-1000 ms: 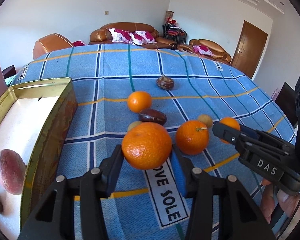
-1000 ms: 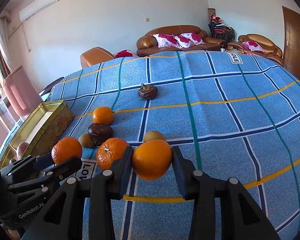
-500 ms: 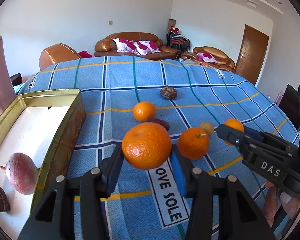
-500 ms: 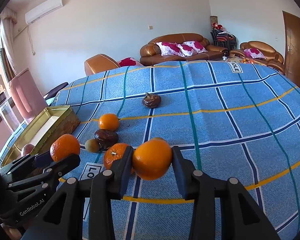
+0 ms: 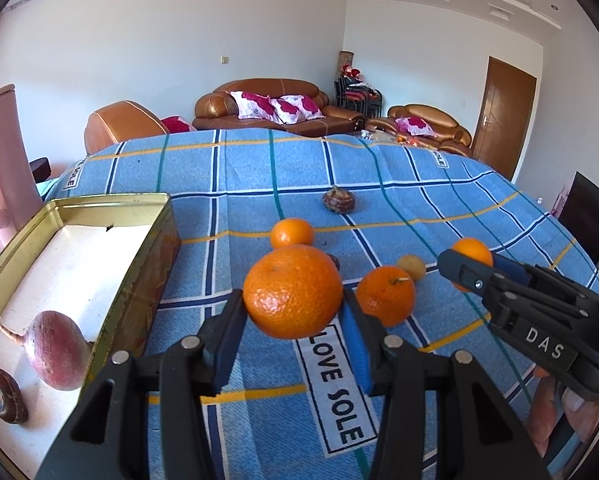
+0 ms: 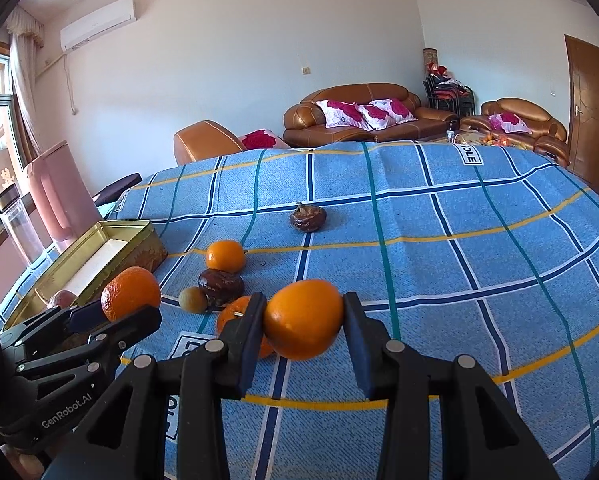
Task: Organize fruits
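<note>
two grippers hover level over the blue checked cloth [image 5: 259, 184], aimed at its far edge: the left gripper [image 5: 293, 306] clamps a dimpled orange [image 5: 293, 292] beside the gold tin [image 5: 139, 264]; the right gripper [image 6: 303, 326] clamps a smooth orange [image 6: 303, 320] above the cloth's near middle.

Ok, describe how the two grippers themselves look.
Both are black plastic clamps with silver rivets and blue pads inside the fingers. The left gripper carries white "GenRobot.AI" lettering; the right gripper reads "DAS". No cables or sleeves visible.
</note>
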